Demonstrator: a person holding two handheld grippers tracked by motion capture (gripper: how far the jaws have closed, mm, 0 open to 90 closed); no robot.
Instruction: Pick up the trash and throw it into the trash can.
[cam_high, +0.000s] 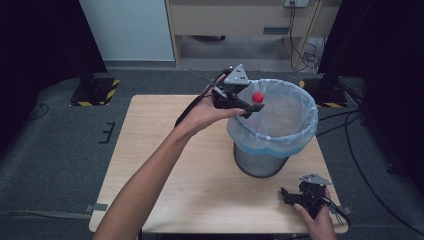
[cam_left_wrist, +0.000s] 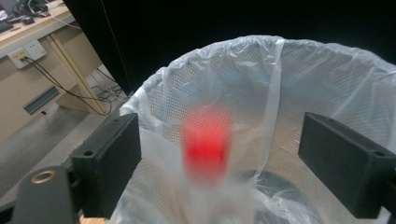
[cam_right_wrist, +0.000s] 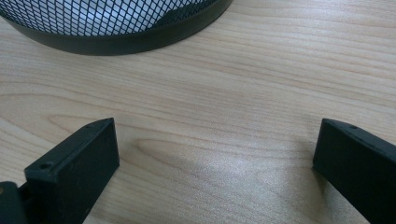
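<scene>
Right of centre in the high view, the left gripper (cam_high: 246, 111) is hanging over the near-left rim of the wire-mesh bin (cam_high: 260, 162), whose plastic liner (cam_high: 295, 117) is folding out over the edge. A small red object (cam_high: 258, 97) is showing just past the jaw tips, over the bin's mouth. In the left gripper view the jaws are standing wide apart and the red object (cam_left_wrist: 206, 142) is sitting between them, touching neither, smeared by blur; it is probably dropping free, though the blur makes that hard to confirm.

The risk lies in where it is landing. The release point is sitting close to the rim rather than over the middle, so the object could be clipping the liner's folded edge and bouncing out onto the table (cam_high: 165, 150), or catching in a loose pleat of plastic instead of reaching the bottom.

At the lower right of the high view the right gripper (cam_high: 287, 196) is resting on the table beside the bin's base, jaws spread wide with nothing between them. A sideways nudge from it could be shifting the light bin.
</scene>
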